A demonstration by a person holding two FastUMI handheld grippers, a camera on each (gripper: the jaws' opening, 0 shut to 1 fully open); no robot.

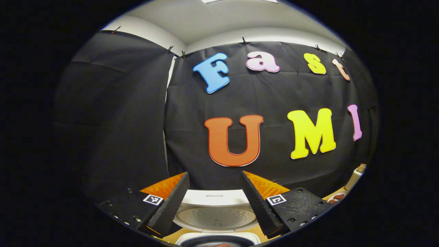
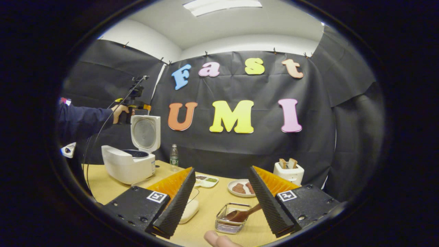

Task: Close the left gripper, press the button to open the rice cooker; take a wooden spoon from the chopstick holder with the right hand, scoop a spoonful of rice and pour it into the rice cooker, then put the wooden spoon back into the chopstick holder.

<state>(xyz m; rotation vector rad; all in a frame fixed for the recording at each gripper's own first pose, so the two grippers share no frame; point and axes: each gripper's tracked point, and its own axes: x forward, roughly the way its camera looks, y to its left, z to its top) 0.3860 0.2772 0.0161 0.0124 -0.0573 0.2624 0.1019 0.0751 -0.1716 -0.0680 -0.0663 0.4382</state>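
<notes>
Right claw above spoon-holding basket

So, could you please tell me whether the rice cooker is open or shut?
Open: the rice cooker has its lid standing upright.

Recording booth — black cloth walls, kitchen-laden table.
</notes>
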